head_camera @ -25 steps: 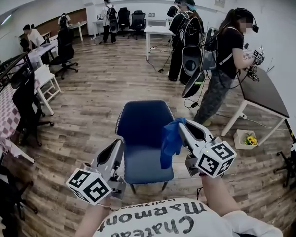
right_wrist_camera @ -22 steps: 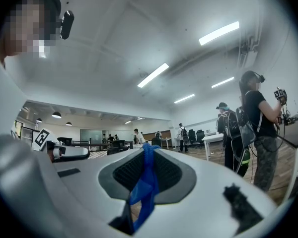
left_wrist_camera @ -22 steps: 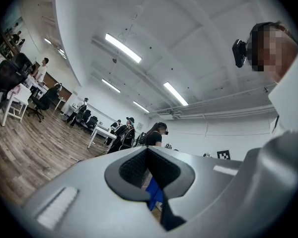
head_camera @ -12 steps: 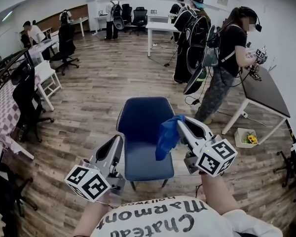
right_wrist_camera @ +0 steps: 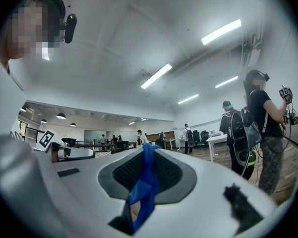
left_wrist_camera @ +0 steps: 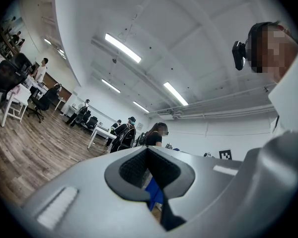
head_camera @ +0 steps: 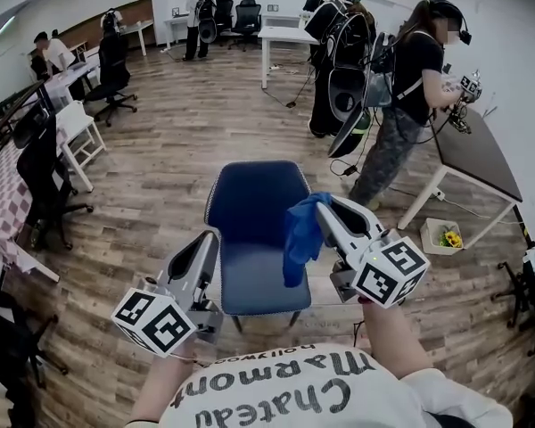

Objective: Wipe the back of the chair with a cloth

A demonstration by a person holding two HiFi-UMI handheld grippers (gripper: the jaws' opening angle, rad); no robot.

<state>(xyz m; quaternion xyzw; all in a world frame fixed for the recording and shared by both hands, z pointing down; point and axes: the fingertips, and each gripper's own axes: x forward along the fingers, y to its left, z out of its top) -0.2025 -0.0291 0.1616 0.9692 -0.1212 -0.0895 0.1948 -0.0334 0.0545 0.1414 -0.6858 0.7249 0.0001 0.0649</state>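
Change over the last second: small. You are easing the right gripper (head_camera: 325, 208) a touch forward and up over the chair (head_camera: 250, 208), and the blue cloth (head_camera: 299, 239) is riding along with it. Its jaws are staying pinched on the cloth's top edge, and the rest is dangling loose beside the chair's right edge. From the head view I cannot tell whether it is brushing the upholstery.

Left gripper (head_camera: 207, 243): jaws together, gripping nothing, hanging just off the chair's left edge and barely shifting.

Reading for the task: you are still approaching. No wiping stroke is showing yet, and the cloth is hanging as a strip instead of lying flat, so it will likely need pressing against the chair's back.

Surface: the chair is standing on the wood-plank floor (head_camera: 160, 159), in the open middle stretch, well apart from other furniture.

Room: a large shared workspace. A white table (head_camera: 285, 36) is standing toward the far end and a dark table (head_camera: 473, 154) at the right edge. Several other people are working nearby, 1 (head_camera: 410, 87) standing close on your right.
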